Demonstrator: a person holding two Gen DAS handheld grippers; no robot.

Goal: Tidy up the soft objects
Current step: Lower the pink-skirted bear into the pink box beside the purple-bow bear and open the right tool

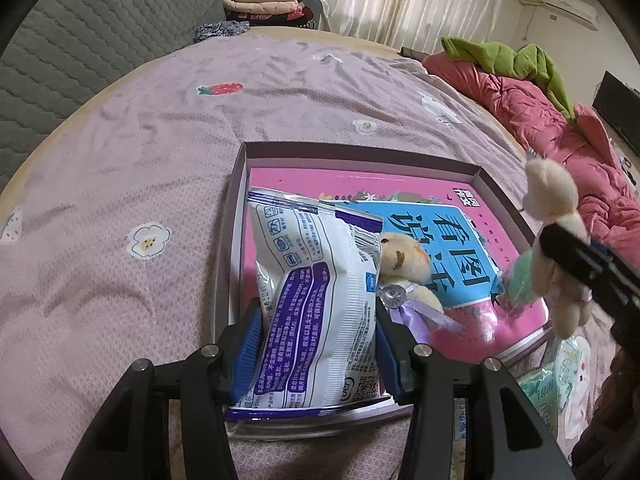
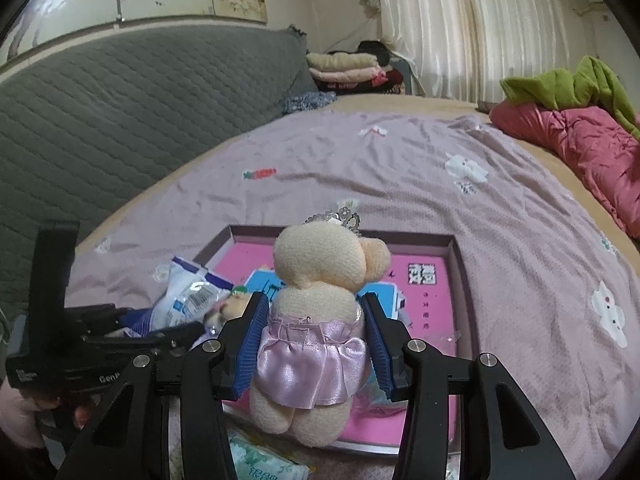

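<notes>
My left gripper pinches a white-and-purple packet above the near-left corner of the shallow box. My right gripper clamps a cream teddy in a lilac skirt above the box's near edge. Another small bear lies inside on the pink book; the box rests on the bed.
</notes>
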